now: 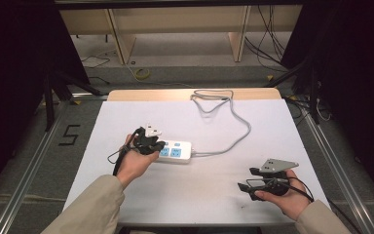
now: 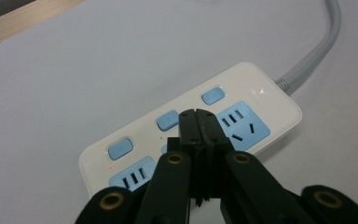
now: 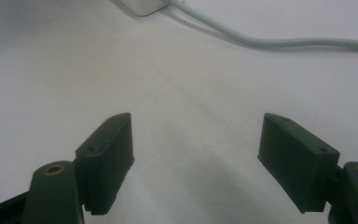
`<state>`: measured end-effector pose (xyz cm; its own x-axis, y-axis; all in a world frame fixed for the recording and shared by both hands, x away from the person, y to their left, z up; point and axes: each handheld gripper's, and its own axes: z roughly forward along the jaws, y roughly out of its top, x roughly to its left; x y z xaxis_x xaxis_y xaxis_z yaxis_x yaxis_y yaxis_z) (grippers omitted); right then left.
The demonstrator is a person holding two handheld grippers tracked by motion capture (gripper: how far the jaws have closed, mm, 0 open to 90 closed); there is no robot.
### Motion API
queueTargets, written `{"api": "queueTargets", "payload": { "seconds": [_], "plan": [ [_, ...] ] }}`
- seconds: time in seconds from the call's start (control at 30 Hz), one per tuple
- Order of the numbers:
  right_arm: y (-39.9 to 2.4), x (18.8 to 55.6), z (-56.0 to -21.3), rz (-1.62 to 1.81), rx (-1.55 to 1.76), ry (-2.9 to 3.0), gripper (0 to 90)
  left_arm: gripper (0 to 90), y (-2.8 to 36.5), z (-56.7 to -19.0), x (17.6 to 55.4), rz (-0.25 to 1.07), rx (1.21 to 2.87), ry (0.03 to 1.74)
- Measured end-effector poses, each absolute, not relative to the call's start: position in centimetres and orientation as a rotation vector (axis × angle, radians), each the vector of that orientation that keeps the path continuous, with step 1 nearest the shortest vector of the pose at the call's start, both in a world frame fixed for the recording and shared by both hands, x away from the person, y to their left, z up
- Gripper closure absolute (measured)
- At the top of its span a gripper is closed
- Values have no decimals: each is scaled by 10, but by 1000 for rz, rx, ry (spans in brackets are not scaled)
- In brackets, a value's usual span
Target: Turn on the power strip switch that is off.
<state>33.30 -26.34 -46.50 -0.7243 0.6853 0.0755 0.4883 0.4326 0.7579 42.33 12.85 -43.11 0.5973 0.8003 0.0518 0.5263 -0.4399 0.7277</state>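
A recording bay in a laboratory, set up for tabletop handling work.

A white sheet covers the tabletop (image 1: 185,195), which stands inside a frame of metal rails (image 1: 34,161) on grey carpet, with black curtains (image 1: 14,73) closing off both sides. A figure five (image 1: 69,135) is marked in black tape on the floor at the left. Loose cables (image 1: 268,48) trail across the floor behind, beneath plain wooden benches (image 1: 175,29). On the sheet lies a white power strip (image 1: 175,151) with blue sockets, its grey cord (image 1: 233,122) looping towards the far edge.
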Motion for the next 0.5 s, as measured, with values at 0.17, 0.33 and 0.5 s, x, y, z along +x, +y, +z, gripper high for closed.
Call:
{"api": "queueTargets", "payload": {
  "seconds": [0.17, 0.33, 0.5],
  "plan": [
    [-263, 333, -465, 1170, 1023, 2443, 266, 898, 128, -431, 425, 516, 2143, 1050],
    [-263, 333, -465, 1170, 1022, 2443, 266, 898, 128, -432, 427, 520, 2140, 1054],
    [-263, 333, -465, 1170, 1020, 2445, 265, 898, 127, -433, 430, 522, 2146, 1055]
  ]
}}
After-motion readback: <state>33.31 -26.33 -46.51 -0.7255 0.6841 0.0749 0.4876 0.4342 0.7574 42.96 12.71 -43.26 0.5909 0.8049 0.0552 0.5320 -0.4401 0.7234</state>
